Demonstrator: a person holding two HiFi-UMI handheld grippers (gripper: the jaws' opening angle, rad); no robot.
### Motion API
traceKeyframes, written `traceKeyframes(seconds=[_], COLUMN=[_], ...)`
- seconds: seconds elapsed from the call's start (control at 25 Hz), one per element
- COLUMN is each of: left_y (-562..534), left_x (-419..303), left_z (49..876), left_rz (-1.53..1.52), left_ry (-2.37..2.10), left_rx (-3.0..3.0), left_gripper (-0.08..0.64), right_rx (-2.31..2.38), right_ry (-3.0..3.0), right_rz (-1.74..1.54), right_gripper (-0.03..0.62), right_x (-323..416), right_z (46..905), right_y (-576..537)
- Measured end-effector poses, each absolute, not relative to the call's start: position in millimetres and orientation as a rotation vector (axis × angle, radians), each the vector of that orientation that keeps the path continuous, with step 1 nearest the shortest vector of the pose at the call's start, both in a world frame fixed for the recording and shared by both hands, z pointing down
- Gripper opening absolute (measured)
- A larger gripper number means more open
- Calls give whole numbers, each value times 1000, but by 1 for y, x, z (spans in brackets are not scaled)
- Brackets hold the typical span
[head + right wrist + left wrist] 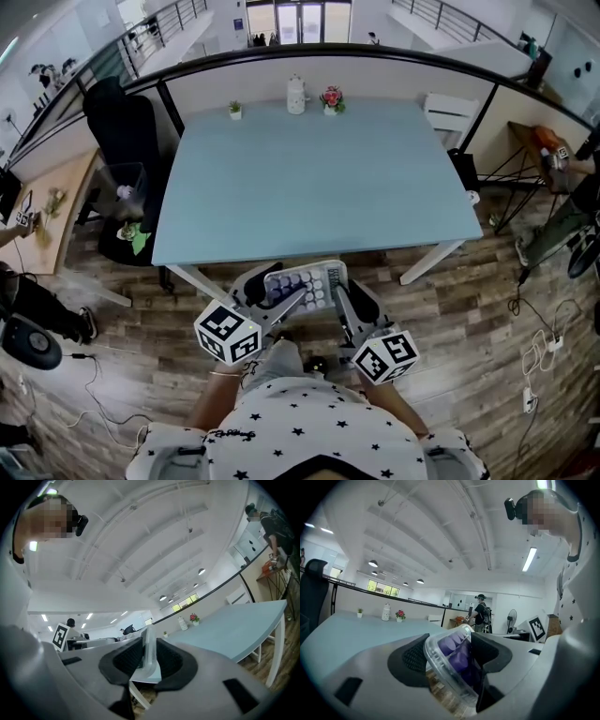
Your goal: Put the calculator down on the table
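The head view looks steeply down from above the person's chest. It takes in the whole pale blue tabletop (319, 178) and the wooden floor (469, 319) around it. The left gripper view looks from close behind the jaws of the left gripper (286, 298), low across the tabletop toward its far edge. The right gripper view does likewise from the right gripper (339, 302), rolled so that the tabletop slants. All three views share the calculator (305, 286), the tabletop and the potted flower (330, 100) at its far edge.
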State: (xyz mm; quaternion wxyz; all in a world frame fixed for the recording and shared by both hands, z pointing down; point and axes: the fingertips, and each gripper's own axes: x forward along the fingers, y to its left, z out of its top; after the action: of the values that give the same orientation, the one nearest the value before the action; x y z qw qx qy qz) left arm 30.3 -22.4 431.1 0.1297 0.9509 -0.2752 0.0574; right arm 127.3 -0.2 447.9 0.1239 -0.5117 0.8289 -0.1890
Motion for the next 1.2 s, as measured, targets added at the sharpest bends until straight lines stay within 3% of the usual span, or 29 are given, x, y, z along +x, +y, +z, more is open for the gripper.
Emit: traceKeyframes(seconds=[0.56, 1.2], left_y=[-109, -202], left_x=[58, 41], left_z=[429, 449], left_rz=[158, 158], left_ry=[-625, -560], left_rx=[2792, 2749], left_gripper=[281, 282], right_rx=[-1645, -1741], right_ry=[2337, 2336], right_rz=[-547, -571], right_gripper=[78, 78], right_x=[152, 134], right_z=[443, 457], right_y=[-76, -165])
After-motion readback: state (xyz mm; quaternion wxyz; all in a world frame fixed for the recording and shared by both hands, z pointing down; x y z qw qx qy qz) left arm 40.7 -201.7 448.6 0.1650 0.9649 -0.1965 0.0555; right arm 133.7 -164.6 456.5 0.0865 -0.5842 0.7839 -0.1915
